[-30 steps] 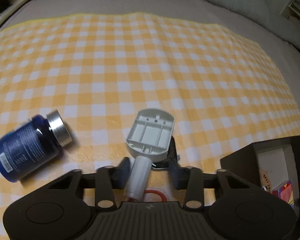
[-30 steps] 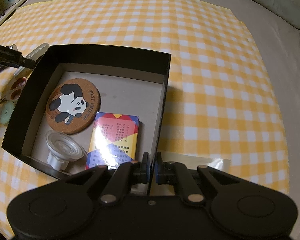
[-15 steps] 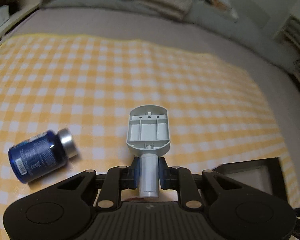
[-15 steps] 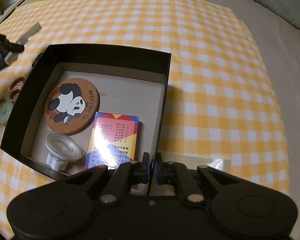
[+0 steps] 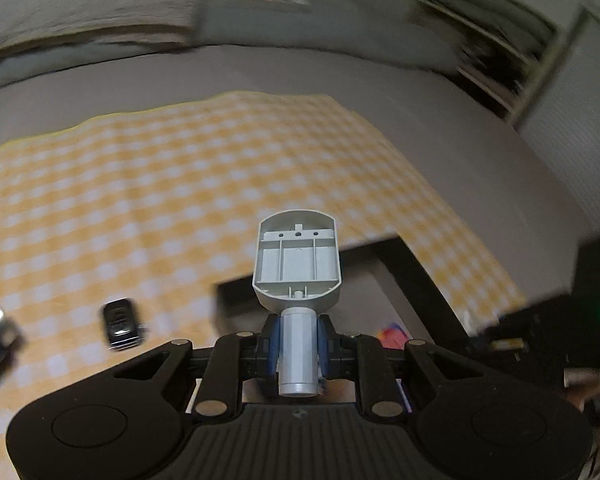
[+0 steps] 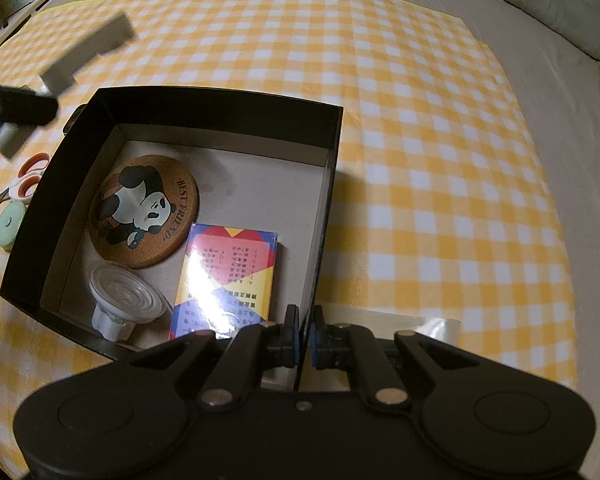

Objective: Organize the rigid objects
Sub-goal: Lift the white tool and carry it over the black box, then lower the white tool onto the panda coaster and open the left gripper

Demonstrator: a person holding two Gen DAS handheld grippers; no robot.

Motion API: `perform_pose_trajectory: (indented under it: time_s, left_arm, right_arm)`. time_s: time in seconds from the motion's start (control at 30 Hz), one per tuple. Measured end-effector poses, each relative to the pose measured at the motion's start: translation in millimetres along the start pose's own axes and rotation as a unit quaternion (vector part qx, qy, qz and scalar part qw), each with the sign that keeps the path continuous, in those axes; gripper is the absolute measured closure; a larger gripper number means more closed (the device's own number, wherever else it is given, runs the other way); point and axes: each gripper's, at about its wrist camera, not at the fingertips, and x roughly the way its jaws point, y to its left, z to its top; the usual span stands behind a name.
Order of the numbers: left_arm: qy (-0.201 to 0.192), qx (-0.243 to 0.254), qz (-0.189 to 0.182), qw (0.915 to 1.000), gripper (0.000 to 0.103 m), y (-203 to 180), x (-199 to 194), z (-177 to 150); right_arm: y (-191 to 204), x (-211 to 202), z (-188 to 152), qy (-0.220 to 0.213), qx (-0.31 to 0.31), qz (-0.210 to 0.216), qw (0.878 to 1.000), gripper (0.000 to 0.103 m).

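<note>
Left-wrist view only: key fob (image 5: 121, 322); right-wrist: panda coaster (image 6: 146, 210).

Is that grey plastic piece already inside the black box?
Not yet. The left gripper holds the grey plastic piece by its stem, raised beside the black box, outside its walls.

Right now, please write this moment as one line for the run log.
left claw: shut on grey plastic part, lifted | right claw: shut on black box wall | box: coaster, card pack
</note>
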Motion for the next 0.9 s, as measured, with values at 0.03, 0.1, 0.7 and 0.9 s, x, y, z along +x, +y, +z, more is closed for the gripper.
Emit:
perform_pose_trajectory:
  time_s: [0.03,0.1,0.7,0.9]
  left_arm:
    - [0.008,0.018,-0.003,0.9998,0.083,-7.7,5.8,-0.9]
    - [0.027,0.055,-0.008,0.9981,0.083,-20.5,21.6,-2.1]
    - [0.052,0.257,0.056,0.9633,0.069,-69.4,109.4,-2.4]
    - [0.048,0.24,0.057,0.9679,0.023,-59.8,100.0,-1.9]
  right_arm:
    - [0.0,0.7,0.3,0.0,0.0,-0.001,1.0,0.097]
    - [0.4,1.1,0.4,0.0,0.0,-0.001,1.0,0.097]
    - [-2.3,1.3,0.4,0.0,-0.007,0.001,1.0,0.097]
    - [-2.9,1.5,0.5,-0.001,-0.007,0.002,1.0,0.097]
